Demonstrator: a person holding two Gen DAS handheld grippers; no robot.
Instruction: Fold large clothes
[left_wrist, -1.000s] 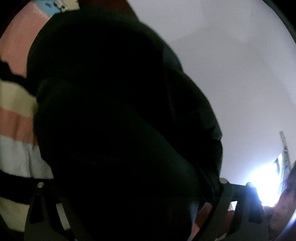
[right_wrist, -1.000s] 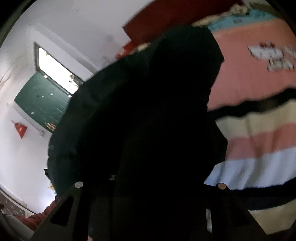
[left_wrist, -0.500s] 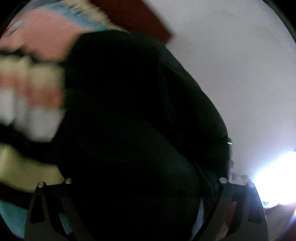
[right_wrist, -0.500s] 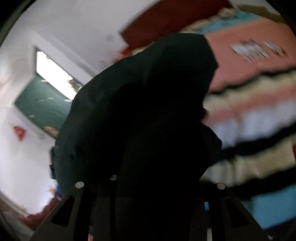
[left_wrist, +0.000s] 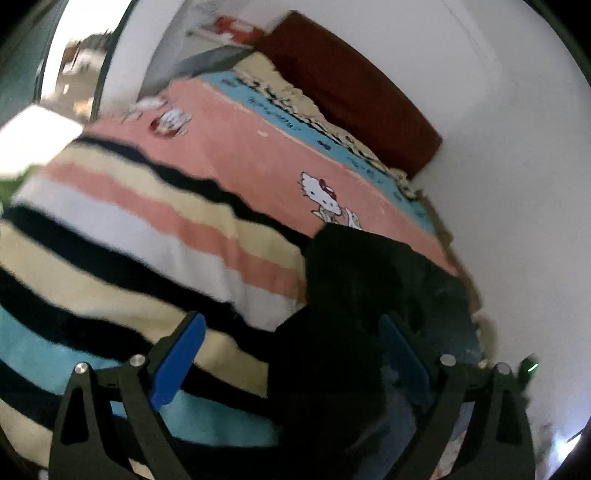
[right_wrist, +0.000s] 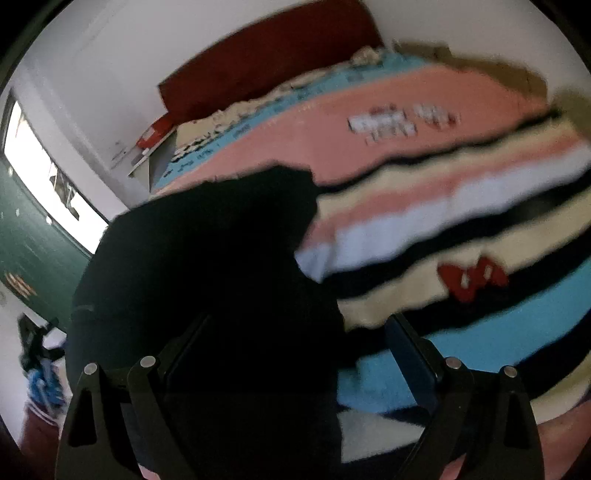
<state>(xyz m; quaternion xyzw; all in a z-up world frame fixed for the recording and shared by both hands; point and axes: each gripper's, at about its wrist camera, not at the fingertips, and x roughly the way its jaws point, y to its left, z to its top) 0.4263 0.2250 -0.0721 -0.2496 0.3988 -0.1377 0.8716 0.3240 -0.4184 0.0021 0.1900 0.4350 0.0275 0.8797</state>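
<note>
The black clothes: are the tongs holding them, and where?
No. Both tongs, left and right, stand open; the right is still opening. The black garment lies loose between them.

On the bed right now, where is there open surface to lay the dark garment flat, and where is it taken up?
Free: the pink sheet between the striped blanket and the red headboard, and the blanket's stripes beside the dark garment. Crowded: the near edge, where the garment is heaped between the jaws of the open left gripper and the opening right gripper.

Motion blur throughout; window (right_wrist: 40, 177) glare; dark garment (right_wrist: 207, 266) underexposed; fisheye edges bent.
</note>
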